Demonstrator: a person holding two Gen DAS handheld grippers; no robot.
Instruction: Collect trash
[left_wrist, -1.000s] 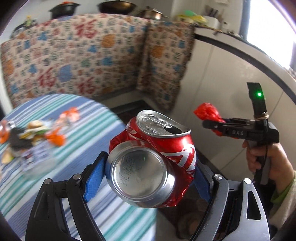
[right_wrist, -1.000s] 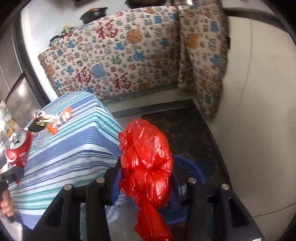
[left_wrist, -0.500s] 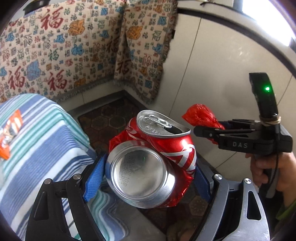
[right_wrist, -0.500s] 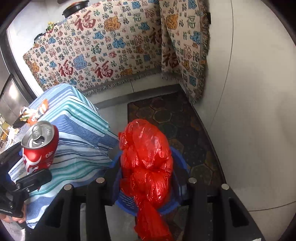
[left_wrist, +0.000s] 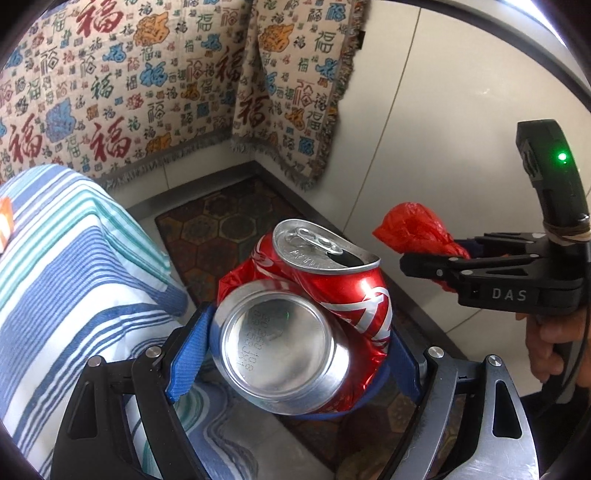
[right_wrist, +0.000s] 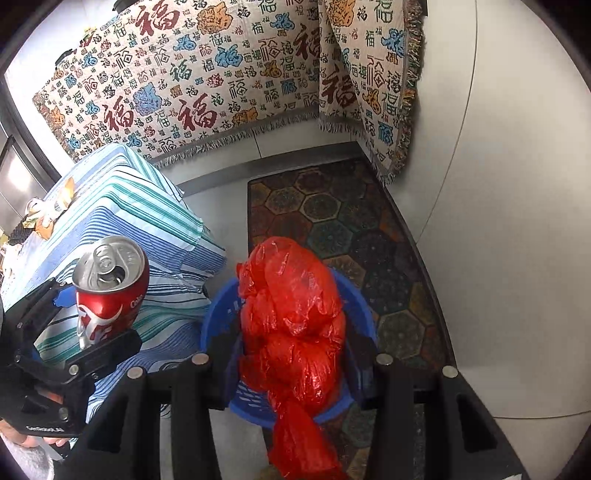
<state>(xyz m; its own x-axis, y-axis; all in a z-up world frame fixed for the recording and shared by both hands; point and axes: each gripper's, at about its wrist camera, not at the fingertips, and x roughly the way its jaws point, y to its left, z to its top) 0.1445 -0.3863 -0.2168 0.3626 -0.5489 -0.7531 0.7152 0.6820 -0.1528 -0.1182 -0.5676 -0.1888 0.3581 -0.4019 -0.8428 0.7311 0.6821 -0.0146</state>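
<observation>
1. Hanging behind everything is that patterned blanket (right_wrist: 192, 85), well ahead of both sets of jaws, with the hexagon floor mat (right_wrist: 332, 221) under it.
2. Striped tabletop (right_wrist: 122, 229) sits off to the left of the jaws.
3. Blue basket (right_wrist: 360, 306) is right below the right gripper (right_wrist: 291, 354).
4. Red plastic bag (right_wrist: 291, 321) is pinched tight between the right jaws, hanging over the basket.
5. Left gripper (left_wrist: 295, 354) has its jaws clamped on the crumpled soda can (left_wrist: 306, 310), held over the floor just beside the tabletop edge.
</observation>
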